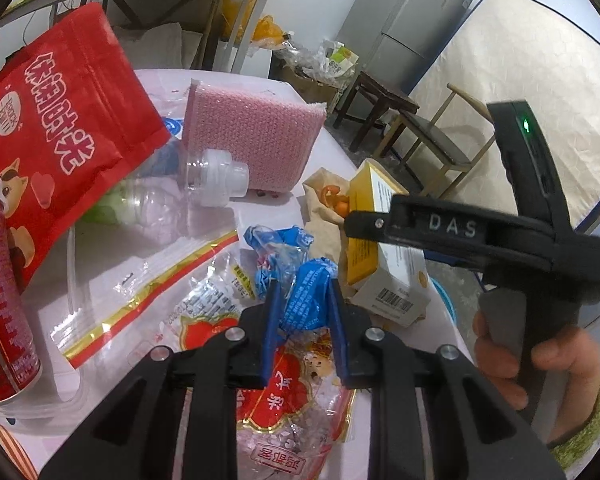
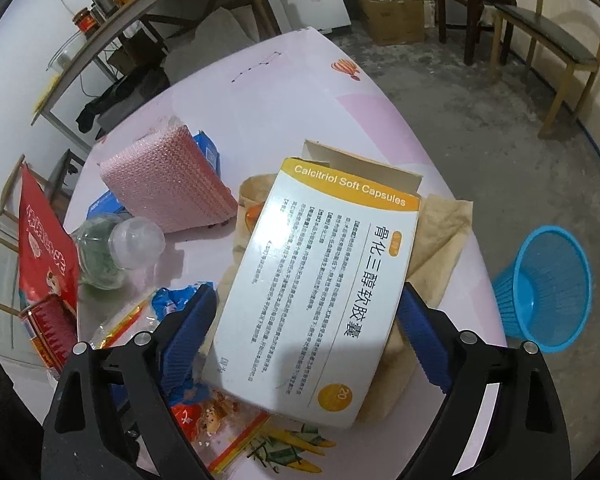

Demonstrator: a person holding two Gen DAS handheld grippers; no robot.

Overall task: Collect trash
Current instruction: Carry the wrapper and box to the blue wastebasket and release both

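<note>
Medicine box lies between the wide-open pads of my right gripper, untouched by either, its long axis running from lower centre to upper right of the right wrist frame. My left gripper pinches the blue wrapper. Blue basket waits on the floor, frame right.

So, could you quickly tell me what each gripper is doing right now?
Left gripper: shut on the blue wrapper.
Right gripper: open, astride the capsule box.
</note>
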